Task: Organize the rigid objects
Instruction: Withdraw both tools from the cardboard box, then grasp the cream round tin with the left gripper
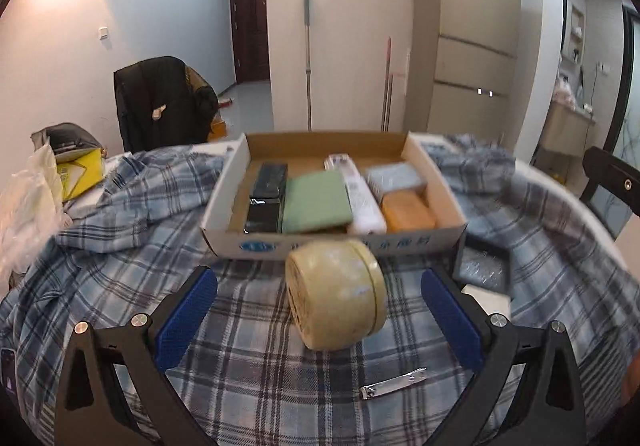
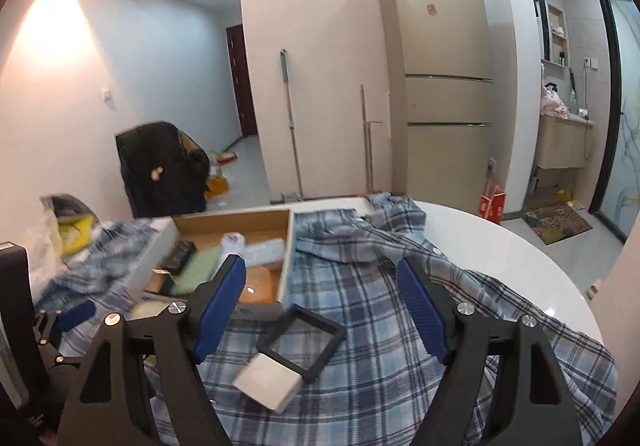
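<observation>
Left wrist view showed the cardboard box [image 1: 436, 182] already holding a dark case, a green pad, a white remote, a blue block and an orange bar, while a round yellow tin [image 1: 336, 294] lay just in front of the box between the wide-open, empty jaws of the left gripper [image 1: 320, 320]. A nail clipper [image 1: 394, 386], nearer than the tin, also waited on the plaid cloth [image 1: 120, 270]. To the right of the box, the right gripper [image 2: 322, 306] stood open over a black frame [image 2: 302, 338] and a grey-white block [image 2: 268, 382], so several pieces seemed left.

Black claw [image 1: 318, 310], blue ribbed pads [image 1: 186, 316], silver screws
</observation>
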A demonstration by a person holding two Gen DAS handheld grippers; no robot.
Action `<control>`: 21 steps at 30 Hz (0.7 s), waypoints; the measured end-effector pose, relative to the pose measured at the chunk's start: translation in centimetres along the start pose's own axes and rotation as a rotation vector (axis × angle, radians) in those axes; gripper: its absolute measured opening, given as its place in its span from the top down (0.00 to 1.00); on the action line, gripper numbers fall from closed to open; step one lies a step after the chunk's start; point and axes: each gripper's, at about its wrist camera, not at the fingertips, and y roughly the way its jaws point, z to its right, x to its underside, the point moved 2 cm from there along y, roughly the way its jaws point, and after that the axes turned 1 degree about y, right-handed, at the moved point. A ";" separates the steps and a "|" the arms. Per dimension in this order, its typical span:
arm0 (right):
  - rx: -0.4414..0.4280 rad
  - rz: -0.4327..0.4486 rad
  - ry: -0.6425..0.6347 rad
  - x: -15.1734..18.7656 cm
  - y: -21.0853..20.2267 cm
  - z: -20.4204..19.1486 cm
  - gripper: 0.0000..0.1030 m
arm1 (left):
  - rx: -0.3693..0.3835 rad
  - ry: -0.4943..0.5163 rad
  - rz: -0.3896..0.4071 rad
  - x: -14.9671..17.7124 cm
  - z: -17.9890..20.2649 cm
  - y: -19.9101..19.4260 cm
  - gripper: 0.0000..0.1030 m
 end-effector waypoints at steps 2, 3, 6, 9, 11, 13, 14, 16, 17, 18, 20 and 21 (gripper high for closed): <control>-0.016 -0.037 -0.008 0.2 0.7 -0.2 0.25 | 0.015 -0.001 -0.041 0.1 0.2 1.0 0.00; -0.020 -0.051 -0.005 0.4 1.0 -0.2 0.25 | 0.014 -0.001 -0.055 0.1 0.2 1.4 0.00; -0.026 -0.086 -0.015 1.1 1.5 -0.3 0.25 | 0.004 0.013 -0.122 0.3 0.4 2.8 0.00; -0.024 -0.117 -0.022 1.5 2.2 -0.3 0.25 | 0.004 0.002 -0.161 0.7 0.2 3.6 0.00; -0.025 -0.133 -0.022 1.7 2.6 -0.4 0.25 | 0.004 -0.026 -0.176 0.9 -0.3 3.9 0.00; -0.021 -0.148 -0.023 1.8 3.0 -0.3 0.25 | 0.005 -0.065 -0.181 1.0 -1.1 3.9 0.00; -0.020 -0.156 -0.022 1.9 3.1 -0.3 0.25 | 0.002 -0.080 -0.184 1.0 -1.4 3.9 0.00; -0.025 -0.173 -0.013 2.1 3.4 -0.2 0.25 | 0.007 -0.108 -0.185 1.0 -1.9 3.9 0.00; -0.031 -0.180 -0.011 2.1 3.5 -0.2 0.25 | 0.008 -0.116 -0.181 1.1 -2.1 3.7 0.00; -0.034 -0.183 -0.009 2.1 3.5 -0.2 0.25 | 0.008 -0.119 -0.175 1.1 -2.2 3.6 0.01; -0.027 -0.177 -0.010 2.1 3.4 -0.2 0.25 | 0.035 -0.124 -0.161 1.2 -2.4 3.1 0.12; -0.024 -0.172 -0.012 2.0 3.3 -0.2 0.25 | 0.042 -0.122 -0.159 1.3 -2.4 2.9 0.20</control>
